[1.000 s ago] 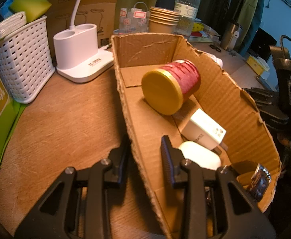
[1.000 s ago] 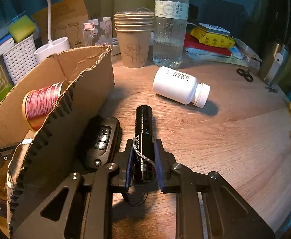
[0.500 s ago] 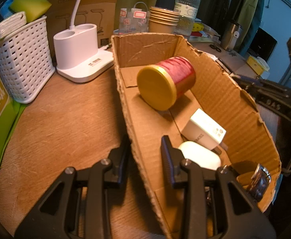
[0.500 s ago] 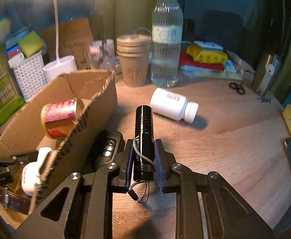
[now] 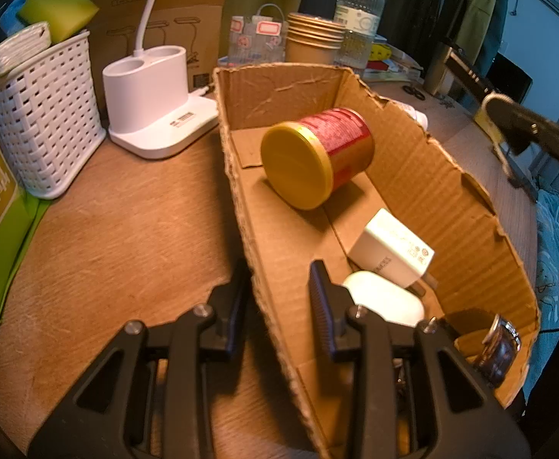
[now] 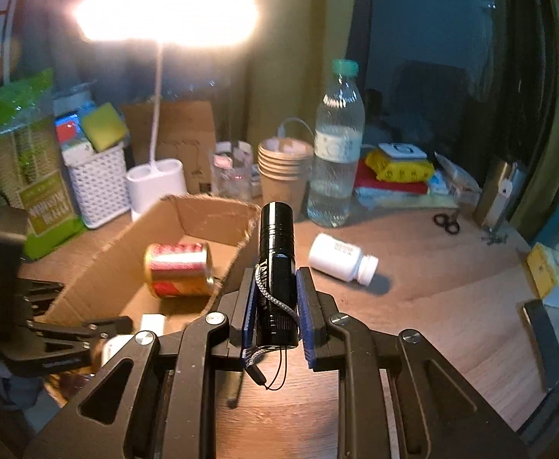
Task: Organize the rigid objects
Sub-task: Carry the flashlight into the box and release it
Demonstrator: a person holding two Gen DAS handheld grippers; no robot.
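Around my work area I see 1 white lattice basket [image 5: 46, 114], 1 lamp base [image 5: 153, 103], 1 stack of paper cups [image 6: 285, 176], 1 water bottle [image 6: 336, 153] and 1 white pill bottle [image 6: 340, 258] lying on the tabletop [image 5: 126, 237]. The cardboard box [image 5: 432, 176] holds 1 red-and-gold can [image 5: 317, 160], 1 white charger [image 5: 392, 254], 1 white case [image 5: 384, 302] and 1 watch [image 5: 499, 348]. My left tongs [image 5: 279, 294] straddle the box's near wall, jaws apart; my right tongs [image 6: 277, 306] are raised above the tabletop, clamped on 1 black flashlight [image 6: 277, 267] beside the box's right wall.
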